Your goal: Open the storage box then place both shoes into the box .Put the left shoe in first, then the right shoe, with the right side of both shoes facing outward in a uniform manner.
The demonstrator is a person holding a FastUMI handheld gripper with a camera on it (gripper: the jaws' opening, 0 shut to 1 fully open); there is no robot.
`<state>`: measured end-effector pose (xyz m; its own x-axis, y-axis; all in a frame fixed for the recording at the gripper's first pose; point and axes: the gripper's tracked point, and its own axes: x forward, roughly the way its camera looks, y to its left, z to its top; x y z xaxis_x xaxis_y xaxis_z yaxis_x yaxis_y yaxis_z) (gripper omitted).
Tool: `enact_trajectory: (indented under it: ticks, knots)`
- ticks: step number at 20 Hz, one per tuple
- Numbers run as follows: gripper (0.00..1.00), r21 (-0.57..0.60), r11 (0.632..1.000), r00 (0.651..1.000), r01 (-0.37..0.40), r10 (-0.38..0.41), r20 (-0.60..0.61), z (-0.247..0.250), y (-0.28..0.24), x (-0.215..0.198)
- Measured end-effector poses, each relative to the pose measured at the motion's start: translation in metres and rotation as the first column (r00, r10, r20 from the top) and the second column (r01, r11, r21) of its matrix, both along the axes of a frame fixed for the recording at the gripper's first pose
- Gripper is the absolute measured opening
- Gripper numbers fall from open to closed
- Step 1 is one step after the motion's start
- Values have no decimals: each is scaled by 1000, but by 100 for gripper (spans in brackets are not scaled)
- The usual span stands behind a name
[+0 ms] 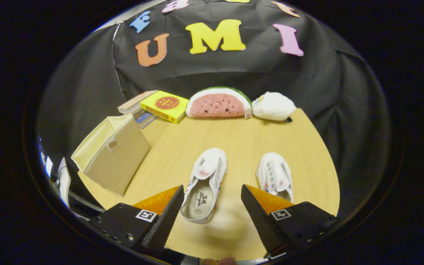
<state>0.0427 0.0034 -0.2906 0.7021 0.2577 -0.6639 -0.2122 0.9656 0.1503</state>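
My tongs are spread wide, holding nothing, low over the counter. The left shoe sits between the fingers, heel nearest me; the right shoe is just beside it. The storage box lies tipped on its side, well off to the left, mouth open. The 2 shoes look light, soft canvas, so I judge the stiffer heel rim the best spot to pinch.

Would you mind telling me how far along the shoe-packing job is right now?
Done: the storage box already stands open, tilted, nothing showing inside. In hand: the gripper is open, holding nothing, with the left shoe between its fingers, heel toward them. Left: both shoes remain on the table; the right shoe lies just ahead of one finger. Both must go in, left first.
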Motion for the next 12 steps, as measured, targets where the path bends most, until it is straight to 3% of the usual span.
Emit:
enact_trajectory:
  ticks: [12]
  knots:
    - [94,1,999,991,34,-34,-130,-67,14,39]
